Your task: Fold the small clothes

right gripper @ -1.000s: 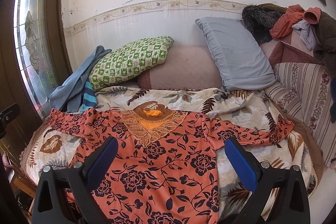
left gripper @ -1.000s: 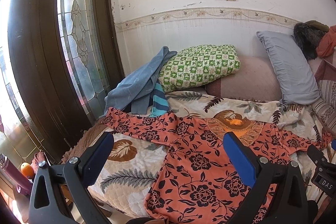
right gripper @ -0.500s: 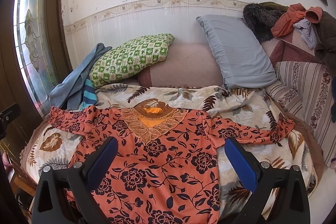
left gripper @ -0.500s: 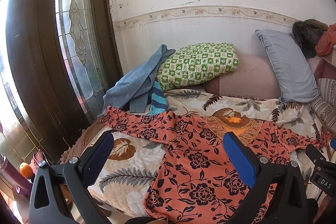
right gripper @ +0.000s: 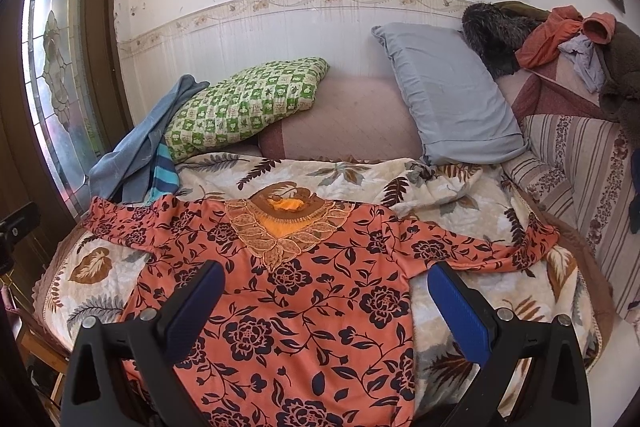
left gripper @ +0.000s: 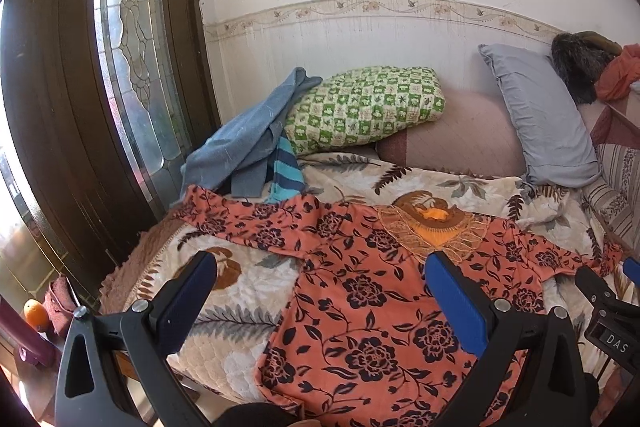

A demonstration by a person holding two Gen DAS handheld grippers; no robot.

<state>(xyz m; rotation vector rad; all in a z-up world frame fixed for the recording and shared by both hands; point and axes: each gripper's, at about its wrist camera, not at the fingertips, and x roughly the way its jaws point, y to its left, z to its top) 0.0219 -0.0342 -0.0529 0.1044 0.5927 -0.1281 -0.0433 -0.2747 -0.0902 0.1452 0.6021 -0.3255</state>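
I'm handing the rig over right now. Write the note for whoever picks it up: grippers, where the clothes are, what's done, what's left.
Left gripper: open, holding nothing, above the dress's left side.
Right gripper: open, holding nothing, above the dress's right side.
Orange floral dress: spread flat, front up, on the leaf-print blanket, both sleeves stretched outward, neckline toward the pillows.
Blue clothes: heaped by the green checked pillow, untouched.
Done: the dress is laid out; no fold made.
Left: probably fold the sleeves in, then the body, then the heaped clothes.
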